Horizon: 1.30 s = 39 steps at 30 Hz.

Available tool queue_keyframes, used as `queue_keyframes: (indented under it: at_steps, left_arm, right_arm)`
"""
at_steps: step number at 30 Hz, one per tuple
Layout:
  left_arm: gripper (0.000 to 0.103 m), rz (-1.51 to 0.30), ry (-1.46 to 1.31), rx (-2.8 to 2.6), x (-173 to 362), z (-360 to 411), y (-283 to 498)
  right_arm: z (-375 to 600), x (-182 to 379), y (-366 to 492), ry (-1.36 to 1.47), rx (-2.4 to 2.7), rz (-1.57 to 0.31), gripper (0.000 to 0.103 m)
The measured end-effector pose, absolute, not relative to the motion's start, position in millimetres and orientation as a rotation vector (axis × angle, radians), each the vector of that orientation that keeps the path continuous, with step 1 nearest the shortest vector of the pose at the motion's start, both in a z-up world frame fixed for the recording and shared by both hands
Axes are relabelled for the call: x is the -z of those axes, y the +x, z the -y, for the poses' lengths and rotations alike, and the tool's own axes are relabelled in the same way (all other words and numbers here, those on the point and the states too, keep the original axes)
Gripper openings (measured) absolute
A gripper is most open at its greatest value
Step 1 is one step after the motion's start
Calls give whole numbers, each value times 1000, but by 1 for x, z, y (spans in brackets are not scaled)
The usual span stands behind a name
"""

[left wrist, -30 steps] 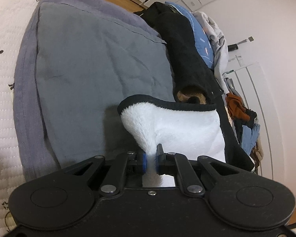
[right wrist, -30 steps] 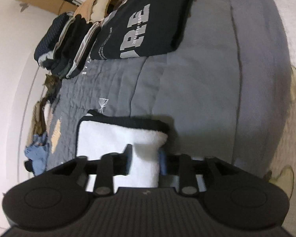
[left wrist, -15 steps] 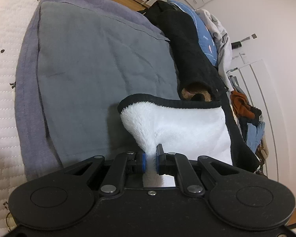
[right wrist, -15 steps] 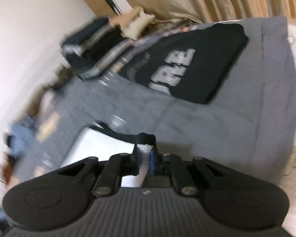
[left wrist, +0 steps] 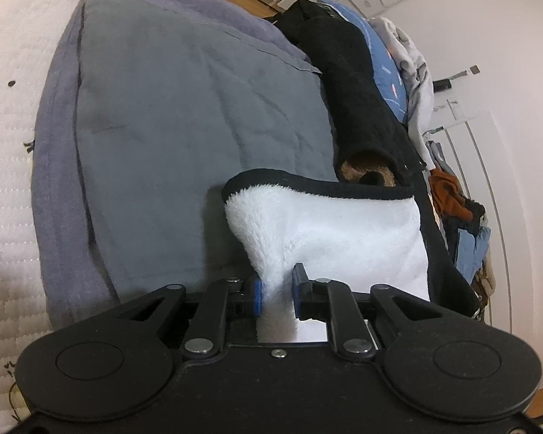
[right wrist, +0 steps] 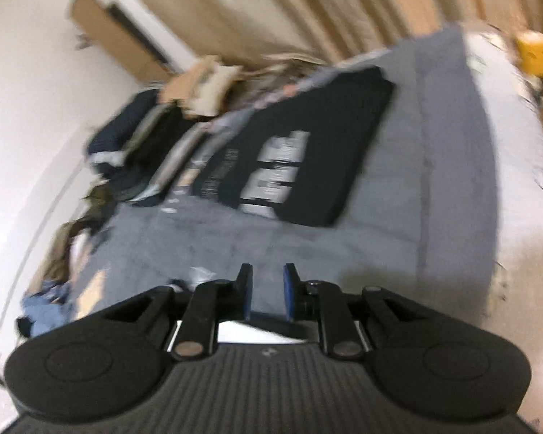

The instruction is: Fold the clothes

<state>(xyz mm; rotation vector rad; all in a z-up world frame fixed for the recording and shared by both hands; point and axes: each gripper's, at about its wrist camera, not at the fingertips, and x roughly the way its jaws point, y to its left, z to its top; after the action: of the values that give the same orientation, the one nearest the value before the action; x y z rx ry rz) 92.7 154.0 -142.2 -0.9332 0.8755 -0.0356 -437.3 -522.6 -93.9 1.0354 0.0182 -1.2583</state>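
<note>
Now the right gripper [right wrist: 266, 291] has let go, fingers opening empty — left gripper [left wrist: 276, 294] loosening around the white fleece [left wrist: 329, 231].

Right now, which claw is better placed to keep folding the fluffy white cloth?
The left claw: the fluffy white cloth sits between its opening jaws. The right claw, also opening, has nothing between its jaws.

My left claw [left wrist: 276, 294] is matte black with blue pads and silver screws at six o'clock; my right claw [right wrist: 266, 291] has a ribbed grey back.
</note>
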Motion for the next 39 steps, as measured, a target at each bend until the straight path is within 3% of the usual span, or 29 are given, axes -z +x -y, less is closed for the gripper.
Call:
queue_keyframes:
  at_steps: [2,4,6,10,19,25,39]
  left_arm:
    - [17,-868,-923,31,142,-151,93]
    - [16,-854,-901,28,141,-147,93]
    - [16,-842,-886,19,140,-145,92]
    - [11,-816,-853,21,136,-141,91]
    - [9,-622,-711,321,87,-99,72]
    - [8,-511,-487,631,58,-27,36]
    - [8,-647,332,1003,123,131,-64]
  right_arm:
    - [516,87,-424,1000,1170,-25,19]
    - [509,84,-402,978,1054,-65,31]
    - [499,86,-374,982,899,-118,36]
    - [476,95,-326,1026,695,-217,41]
    - [426,109,-255,982,474,-446,44]
    - [412,107,-240,975,429,-480,44]
    - [402,114,-220,944,334,-559,46]
